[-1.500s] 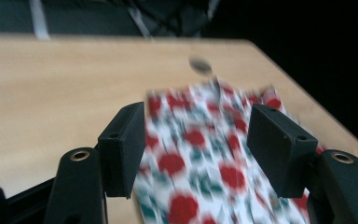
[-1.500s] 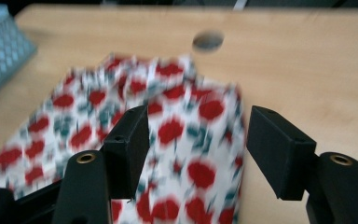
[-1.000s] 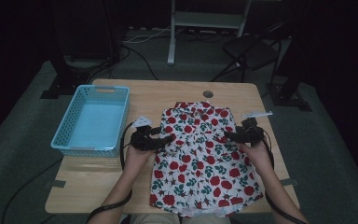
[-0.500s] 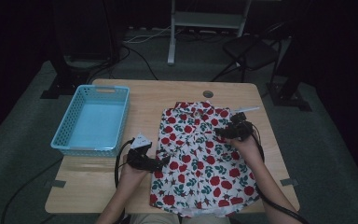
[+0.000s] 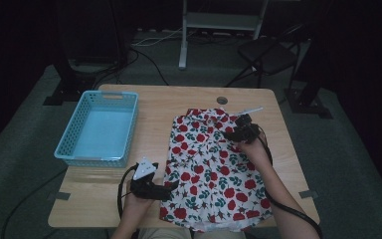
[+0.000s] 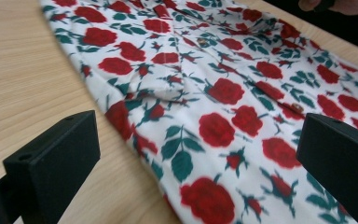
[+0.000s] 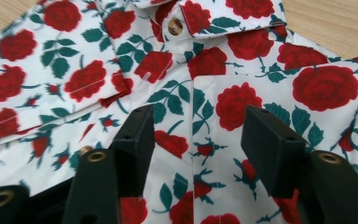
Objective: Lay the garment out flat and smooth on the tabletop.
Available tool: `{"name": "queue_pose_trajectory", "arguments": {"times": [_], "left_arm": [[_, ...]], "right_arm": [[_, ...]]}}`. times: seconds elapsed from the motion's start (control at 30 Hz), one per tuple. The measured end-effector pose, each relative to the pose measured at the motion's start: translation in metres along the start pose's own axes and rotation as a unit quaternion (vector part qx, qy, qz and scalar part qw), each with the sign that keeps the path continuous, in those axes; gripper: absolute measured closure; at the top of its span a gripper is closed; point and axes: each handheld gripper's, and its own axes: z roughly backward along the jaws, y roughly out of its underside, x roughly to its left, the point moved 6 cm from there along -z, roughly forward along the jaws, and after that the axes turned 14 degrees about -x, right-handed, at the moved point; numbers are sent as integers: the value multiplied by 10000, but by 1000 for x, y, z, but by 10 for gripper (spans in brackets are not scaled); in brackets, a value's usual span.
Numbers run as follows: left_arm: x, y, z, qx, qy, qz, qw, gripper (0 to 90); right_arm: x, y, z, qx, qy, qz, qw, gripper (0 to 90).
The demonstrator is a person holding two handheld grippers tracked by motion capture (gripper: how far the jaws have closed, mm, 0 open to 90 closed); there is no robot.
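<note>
We log: rose-print shirt [image 5: 211,169] spread flat on table [image 5: 154,107], right of blue basket [image 5: 99,128] | left gripper [image 5: 171,186] jaws wide apart at shirt's left edge | right gripper [image 5: 232,133] jaws apart over the collar area

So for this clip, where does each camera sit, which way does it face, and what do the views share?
High view: above the person's side, looking forward and down on the table, basket and shirt; both forearms, left tongs, right tongs.
Left gripper view: low by the shirt's edge, looking across it; its open black jaws.
Right gripper view: over the collar, looking down; its open jaws.
All three share the shirt.
</note>
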Motion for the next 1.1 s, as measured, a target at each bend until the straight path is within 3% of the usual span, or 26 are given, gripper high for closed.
{"name": "queue_pose_trajectory", "arguments": {"times": [0.17, 0.33, 0.63, 0.77, 1.0, 1.1], "left_arm": [[3, 5, 9, -17, -154, 61, 9999, 2], [3, 10, 12, 23, -198, 49, 9998, 2], [1, 11, 14, -26, -216, -59, 9997, 2], [0, 11, 12, 40, -148, -85, 9998, 2], [-1, 12, 12, 107, -112, -95, 9998, 2], [-1, 12, 11, 143, -100, -72, 9998, 2]], "right_arm": [[1, 0, -12, 164, 5, 120, 9998, 511], [1, 0, -22, 227, 35, 183, 9996, 538], [-1, 8, -36, 557, 191, 556, 9967, 626], [-4, 11, -37, 445, 79, 385, 9982, 669], [-13, 10, -37, 469, 87, 158, 9987, 853], [-12, 7, -32, 444, 45, 168, 9989, 861]]}}
